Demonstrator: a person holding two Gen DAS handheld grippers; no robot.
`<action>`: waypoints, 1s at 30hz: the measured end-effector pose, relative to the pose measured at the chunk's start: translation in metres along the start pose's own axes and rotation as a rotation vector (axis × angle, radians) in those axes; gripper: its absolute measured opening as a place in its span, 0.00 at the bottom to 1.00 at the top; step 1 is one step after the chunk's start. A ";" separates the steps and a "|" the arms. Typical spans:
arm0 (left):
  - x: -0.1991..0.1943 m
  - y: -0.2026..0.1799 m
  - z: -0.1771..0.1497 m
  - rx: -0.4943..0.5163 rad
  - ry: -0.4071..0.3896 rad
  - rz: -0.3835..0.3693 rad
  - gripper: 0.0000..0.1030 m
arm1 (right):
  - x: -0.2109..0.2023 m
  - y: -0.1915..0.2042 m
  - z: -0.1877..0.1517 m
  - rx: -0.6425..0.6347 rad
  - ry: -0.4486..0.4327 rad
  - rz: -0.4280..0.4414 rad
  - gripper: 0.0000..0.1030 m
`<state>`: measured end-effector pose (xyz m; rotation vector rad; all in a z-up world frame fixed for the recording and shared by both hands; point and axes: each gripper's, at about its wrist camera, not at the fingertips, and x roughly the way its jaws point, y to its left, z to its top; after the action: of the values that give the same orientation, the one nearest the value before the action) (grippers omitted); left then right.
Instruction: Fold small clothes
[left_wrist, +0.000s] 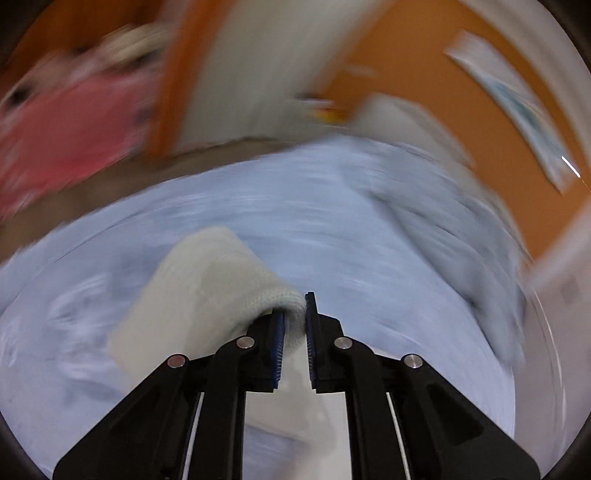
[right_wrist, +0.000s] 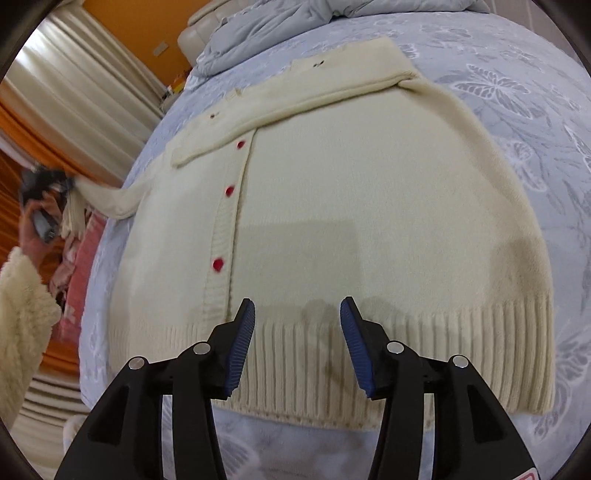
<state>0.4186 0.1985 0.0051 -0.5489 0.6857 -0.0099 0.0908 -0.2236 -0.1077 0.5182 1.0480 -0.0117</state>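
Left wrist view: left gripper (left_wrist: 294, 325) pinched onto the cream knit sleeve (left_wrist: 207, 291), jaws nearly together with only the fabric's thickness between the blue pads (left_wrist: 277, 343). Sleeve draped off to the left of the jaws, lifted over the pale blue bedsheet (left_wrist: 295, 206). Heavily motion-blurred all round: a pink shape (left_wrist: 66, 136) at upper left, orange wall (left_wrist: 417, 66) and a pale framed picture (left_wrist: 517, 107) at upper right, none sharp enough to detail. A rumpled blue-grey duvet (left_wrist: 454, 236) smeared along the right.

Right wrist view: right gripper (right_wrist: 297, 334) spread wide, pinching nothing, poised just above the ribbed hem (right_wrist: 461, 354) of the cream cardigan (right_wrist: 351, 206). Cardigan lying flat, front up, on the bedsheet (right_wrist: 517, 88), collar at the far end. Three red buttons (right_wrist: 218, 264) counted down the placket; two small dark marks on the collar. Near sleeve stretched away left to the other gripper (right_wrist: 44, 199), that end blurred, its jaws not discernible. One fluffy cream cuff (right_wrist: 22, 306) cut off at the left edge. Bottom of hem partly hidden behind the fingers.
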 end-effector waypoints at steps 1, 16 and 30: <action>-0.009 -0.044 -0.013 0.079 0.004 -0.064 0.10 | -0.001 -0.002 0.002 0.008 -0.004 0.002 0.47; 0.032 -0.084 -0.241 -0.004 0.413 -0.134 0.83 | -0.016 -0.039 0.071 0.034 -0.106 0.000 0.57; 0.018 -0.026 -0.247 0.133 0.283 -0.066 0.85 | 0.151 0.149 0.201 -0.510 -0.071 -0.216 0.31</action>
<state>0.2880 0.0550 -0.1516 -0.4463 0.9347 -0.1969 0.3708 -0.1407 -0.0940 -0.0575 0.9873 0.0455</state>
